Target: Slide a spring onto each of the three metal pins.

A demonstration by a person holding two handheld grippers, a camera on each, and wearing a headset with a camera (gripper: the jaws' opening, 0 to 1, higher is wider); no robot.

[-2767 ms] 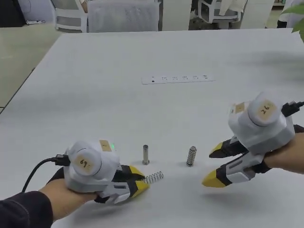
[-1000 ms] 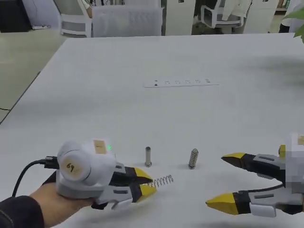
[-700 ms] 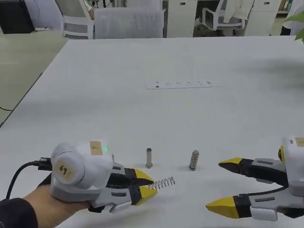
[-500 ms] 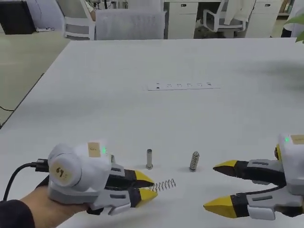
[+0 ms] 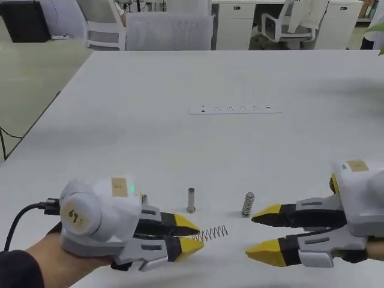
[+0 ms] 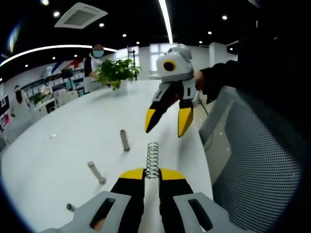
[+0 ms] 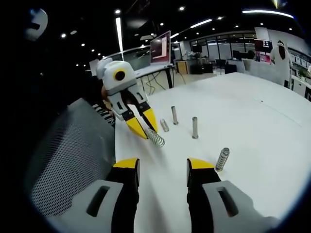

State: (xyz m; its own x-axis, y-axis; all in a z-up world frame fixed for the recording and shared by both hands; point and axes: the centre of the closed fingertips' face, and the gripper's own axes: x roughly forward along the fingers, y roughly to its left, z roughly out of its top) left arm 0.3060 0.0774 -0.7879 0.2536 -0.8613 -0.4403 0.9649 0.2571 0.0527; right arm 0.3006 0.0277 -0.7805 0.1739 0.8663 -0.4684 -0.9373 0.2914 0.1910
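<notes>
Spring (image 5: 213, 233) and pins are at near side of white table (image 5: 150, 132). Left gripper (image 5: 198, 235) is low over table, jaws pinching one end of spring, with the rest sticking out toward right gripper (image 5: 251, 236). Right gripper faces it, jaws spread, holding nothing. Power strip (image 5: 235, 109) lies well behind, mid-table. Bare pin (image 5: 191, 200) stands upright just behind the held spring. Second pin (image 5: 248, 204) stands upright to its right with a spring already on it, near upper right jaw tip. Third pin (image 7: 174, 115) stands upright beside left gripper, bare.
</notes>
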